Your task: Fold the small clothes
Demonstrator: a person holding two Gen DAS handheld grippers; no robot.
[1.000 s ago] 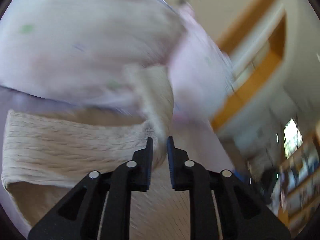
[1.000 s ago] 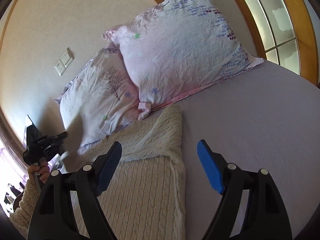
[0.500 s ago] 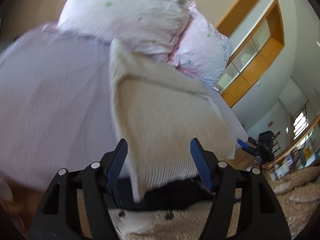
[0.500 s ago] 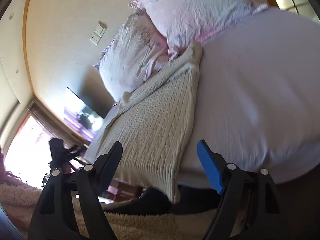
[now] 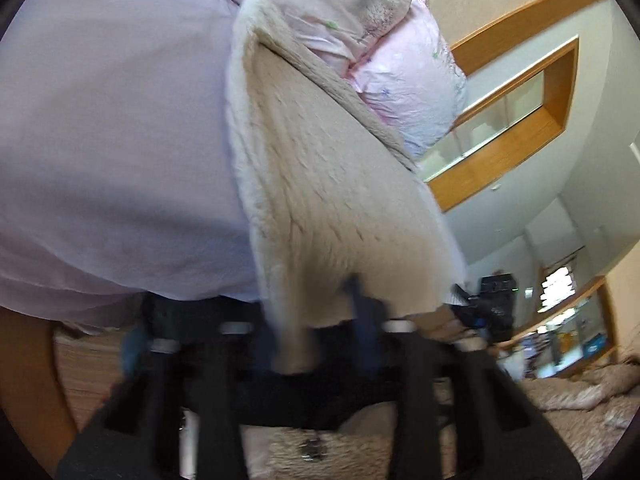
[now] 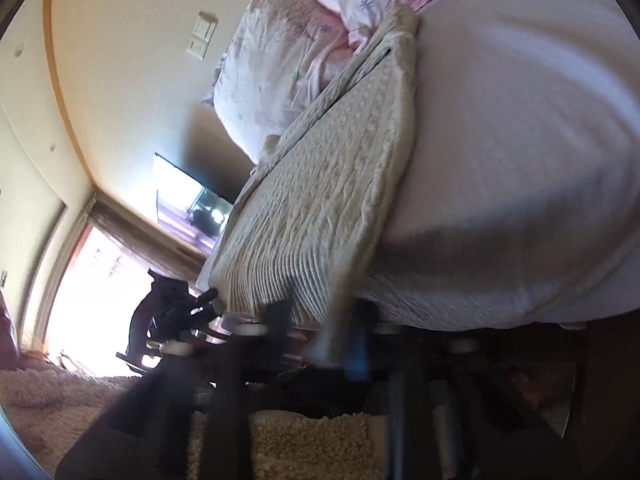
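A cream cable-knit sweater (image 5: 320,184) lies lengthwise on the lilac bed sheet (image 5: 112,128), its ribbed hem hanging over the bed's near edge. It also shows in the right wrist view (image 6: 332,184). My left gripper (image 5: 316,340) is at the hem's left corner, its blurred fingers close on either side of the hanging fabric. My right gripper (image 6: 320,340) is at the hem's right corner, fingers likewise blurred around the edge. Motion blur hides whether either one pinches the cloth.
Two floral pink pillows (image 5: 360,12) lean at the head of the bed, touching the sweater's far end. A wooden window frame (image 5: 516,120) is on the right wall. A television (image 6: 188,208) and a bright window (image 6: 92,292) stand left. Fluffy fabric (image 6: 312,444) lies below the grippers.
Both grippers have dropped to the hem at the bed's near edge and narrowed from wide open. One second ago the left gripper let go of the folded sleeve.
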